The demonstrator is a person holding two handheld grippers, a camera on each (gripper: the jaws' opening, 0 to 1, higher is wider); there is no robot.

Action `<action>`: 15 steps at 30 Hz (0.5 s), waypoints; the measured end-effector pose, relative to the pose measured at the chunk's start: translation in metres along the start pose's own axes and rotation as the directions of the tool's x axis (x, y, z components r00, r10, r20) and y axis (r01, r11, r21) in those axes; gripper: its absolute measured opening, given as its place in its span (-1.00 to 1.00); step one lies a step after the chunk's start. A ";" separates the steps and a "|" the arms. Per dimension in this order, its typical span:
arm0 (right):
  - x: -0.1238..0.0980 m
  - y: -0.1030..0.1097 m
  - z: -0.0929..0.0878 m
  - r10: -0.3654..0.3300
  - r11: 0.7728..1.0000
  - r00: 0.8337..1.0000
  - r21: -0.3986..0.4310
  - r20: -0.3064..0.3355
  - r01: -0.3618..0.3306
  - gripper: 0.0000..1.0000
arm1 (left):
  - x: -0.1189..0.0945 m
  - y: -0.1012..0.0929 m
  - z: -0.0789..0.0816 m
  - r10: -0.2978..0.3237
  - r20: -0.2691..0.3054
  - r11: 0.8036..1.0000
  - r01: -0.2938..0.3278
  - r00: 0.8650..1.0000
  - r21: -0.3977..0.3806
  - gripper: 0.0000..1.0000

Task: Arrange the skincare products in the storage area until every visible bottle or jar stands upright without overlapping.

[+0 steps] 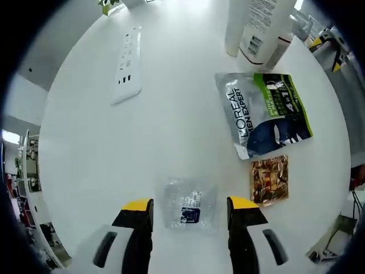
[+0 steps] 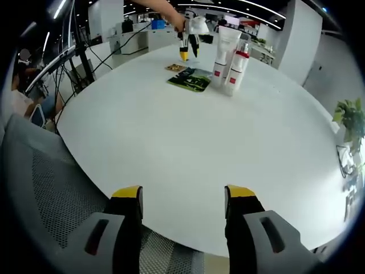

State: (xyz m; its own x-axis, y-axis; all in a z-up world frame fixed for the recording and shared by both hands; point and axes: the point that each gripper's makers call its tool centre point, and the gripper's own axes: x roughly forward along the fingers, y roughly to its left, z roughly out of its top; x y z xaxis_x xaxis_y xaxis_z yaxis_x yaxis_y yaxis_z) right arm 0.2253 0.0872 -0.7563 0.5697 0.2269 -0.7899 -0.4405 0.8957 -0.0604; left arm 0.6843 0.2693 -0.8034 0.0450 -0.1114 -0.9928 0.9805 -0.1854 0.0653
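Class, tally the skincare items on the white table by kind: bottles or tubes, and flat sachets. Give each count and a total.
Bottles or tubes: 2, a tall white tube and a red-capped bottle, both upright.
Flat sachets: 3, a green L'Oreal sachet, a brown sachet and a clear sachet.
Total: 5

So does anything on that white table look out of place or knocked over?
Nothing is spilled or broken. The bottles stand upright, but three packets lie flat: a green face-mask pouch, a small brown sachet, and a clear sachet between the left gripper's open jaws.
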 end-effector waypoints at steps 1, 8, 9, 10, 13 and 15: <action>0.000 0.000 -0.001 0.002 1.000 1.000 -0.001 -0.003 -0.002 0.11 | 0.002 0.002 0.000 0.002 -0.004 1.000 -0.002 1.000 0.014 0.09; 0.001 0.000 -0.001 0.004 1.000 1.000 -0.002 -0.009 -0.004 0.10 | 0.006 0.001 0.000 -0.111 0.005 0.992 0.110 0.994 0.066 0.05; 0.001 0.001 -0.001 0.005 1.000 1.000 -0.002 -0.009 -0.005 0.09 | 0.006 0.006 0.001 -0.085 0.019 0.992 0.082 0.996 0.095 0.05; 0.001 0.001 -0.002 0.005 1.000 1.000 -0.003 -0.010 -0.005 0.09 | 0.006 0.007 -0.002 -0.079 0.009 0.994 0.079 0.997 0.076 0.04; 0.000 0.000 0.000 0.003 1.000 1.000 -0.010 -0.004 -0.003 0.05 | 0.007 0.009 -0.004 -0.082 0.023 0.993 0.079 0.996 0.091 0.03; -0.001 0.000 0.000 0.003 1.000 1.000 -0.011 0.000 -0.003 0.04 | 0.007 0.009 -0.006 -0.084 0.011 0.989 0.082 0.996 0.124 -0.01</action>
State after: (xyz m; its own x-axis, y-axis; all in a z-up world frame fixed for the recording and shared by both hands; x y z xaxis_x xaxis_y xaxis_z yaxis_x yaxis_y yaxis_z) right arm 0.2251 0.0873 -0.7555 0.5686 0.2293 -0.7900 -0.4498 0.8907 -0.0652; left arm 0.6945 0.2725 -0.8099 -0.0395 -0.1062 -0.9936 0.9496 -0.3134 -0.0043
